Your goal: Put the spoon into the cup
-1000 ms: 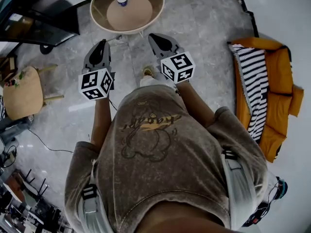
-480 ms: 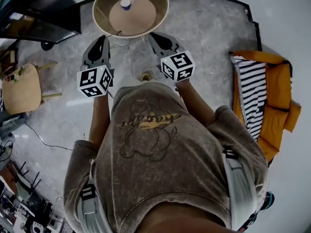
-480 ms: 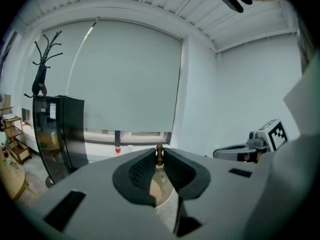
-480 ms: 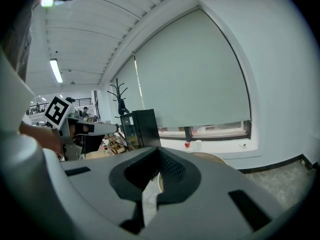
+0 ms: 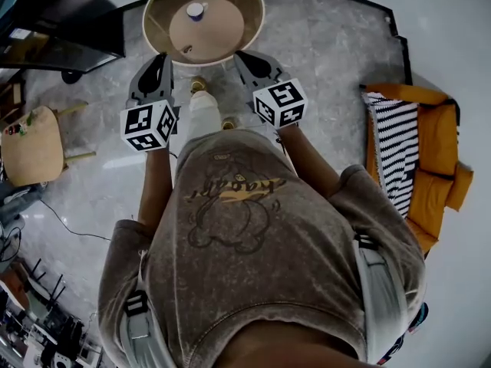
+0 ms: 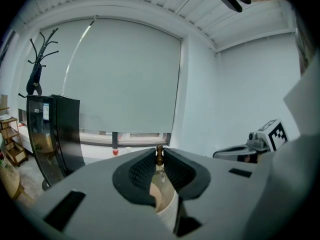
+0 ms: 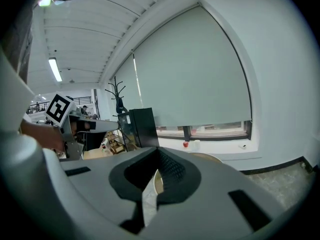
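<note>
Left tongs point(image 5: 159, 61): clamped on spoon point(image 6: 159, 155), brown tip showing. Right tongs point(image 5: 242, 57): closed, empty. Cup point(image 5: 196, 10): upper centre, on round tabletop point(image 5: 230, 33). Change: I have walked both tongs up to its near rim; insertion pending.

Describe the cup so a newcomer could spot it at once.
At the top of the head view stands a round table, a wooden disc inside a paler ring. On that disc, left of centre, sits the cup: small, white, bluish on top, the only white thing on the table.
</note>
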A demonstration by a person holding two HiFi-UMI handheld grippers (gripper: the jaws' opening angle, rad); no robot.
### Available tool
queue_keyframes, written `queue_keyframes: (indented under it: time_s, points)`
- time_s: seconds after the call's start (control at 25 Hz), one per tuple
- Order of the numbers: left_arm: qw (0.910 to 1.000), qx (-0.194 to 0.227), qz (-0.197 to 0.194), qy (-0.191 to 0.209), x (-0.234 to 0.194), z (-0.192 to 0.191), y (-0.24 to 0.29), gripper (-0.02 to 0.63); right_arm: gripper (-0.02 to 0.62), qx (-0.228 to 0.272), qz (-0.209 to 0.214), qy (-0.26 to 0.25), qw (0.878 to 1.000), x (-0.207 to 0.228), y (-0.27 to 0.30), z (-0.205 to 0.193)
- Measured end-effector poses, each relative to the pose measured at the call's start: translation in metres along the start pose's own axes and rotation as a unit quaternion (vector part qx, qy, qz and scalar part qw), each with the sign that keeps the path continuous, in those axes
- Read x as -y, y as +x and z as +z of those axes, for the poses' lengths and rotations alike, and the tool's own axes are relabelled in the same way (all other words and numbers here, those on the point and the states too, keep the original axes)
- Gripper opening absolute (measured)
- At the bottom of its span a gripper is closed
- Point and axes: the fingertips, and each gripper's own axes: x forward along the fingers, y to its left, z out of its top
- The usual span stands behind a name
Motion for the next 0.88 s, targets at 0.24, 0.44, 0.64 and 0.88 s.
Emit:
queue_keyframes:
  time_s: [0.24, 0.44, 0.64, 0.88]
  points:
    - [0.9999, 0.002, -0.012, 0.000, -0.009, 0.006, 0.029, 0.058, 0.020, -0.003, -0.009, 0.000, 1.000, 0.018, 0.019, 0.003]
    - [0.9998, -0.003, -0.019, -0.005, -0.022, 0.004, 0.051, 0.058, 0.019, -0.007, -0.016, 0.005, 1.000, 0.027, 0.038, 0.003]
    - [0.9995, -0.007, -0.028, -0.011, -0.037, 0.008, 0.079, 0.058, 0.018, -0.014, -0.023, 0.006, 1.000, 0.038, 0.060, 0.007]
    - [0.9993, -0.009, -0.033, -0.016, -0.057, 0.020, 0.113, 0.058, 0.020, -0.019, -0.026, 0.006, 0.999, 0.055, 0.090, 0.021]
